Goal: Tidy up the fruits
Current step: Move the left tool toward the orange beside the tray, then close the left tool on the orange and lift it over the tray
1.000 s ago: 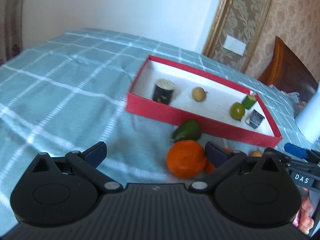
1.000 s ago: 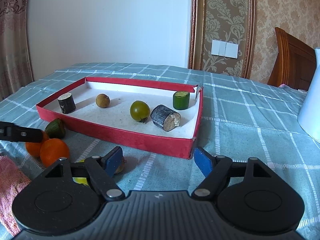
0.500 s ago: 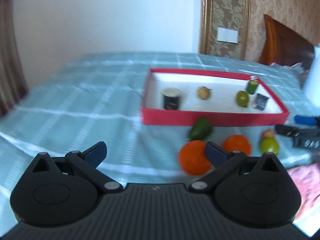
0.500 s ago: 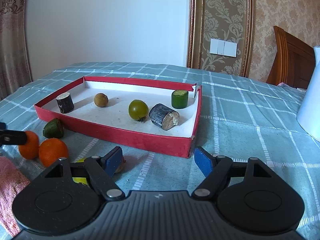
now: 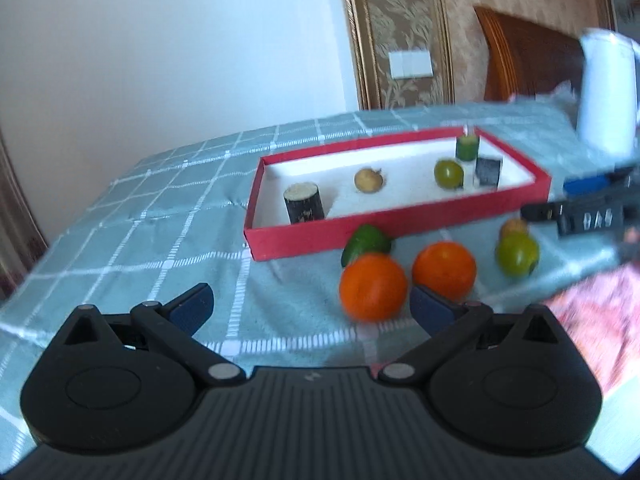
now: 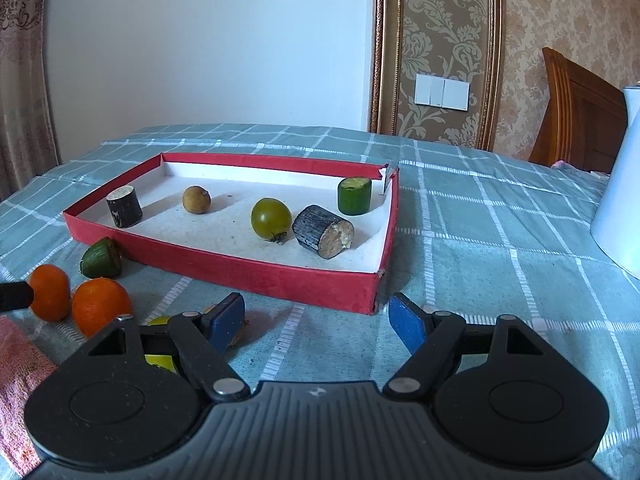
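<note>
A red tray [image 6: 224, 268] [image 5: 304, 242] lies on the checked cloth. It holds two dark cut cylinders [image 6: 323, 231], a brown round fruit [image 6: 196, 199], a green tomato [image 6: 271, 218] and a green cut piece [image 6: 354, 195]. In front of it lie two oranges [image 5: 373, 286] [image 5: 444, 269], a green cut fruit [image 5: 366, 241], a yellow-green fruit [image 5: 517, 254] and a small brown one [image 5: 514, 226]. My left gripper [image 5: 310, 304] is open, with the near orange just ahead of its right finger. My right gripper [image 6: 316, 318] is open and holds nothing, close to the tray's near corner.
A white jug [image 6: 618, 200] stands at the right on the cloth. A pink cloth [image 5: 600, 328] lies near the fruits. A wooden chair [image 6: 576, 112] stands behind the table by the patterned wall.
The left wrist view has rolled, tilting the scene the other way, and swung so both oranges and the yellow-green fruit show. The right gripper has stayed put.
</note>
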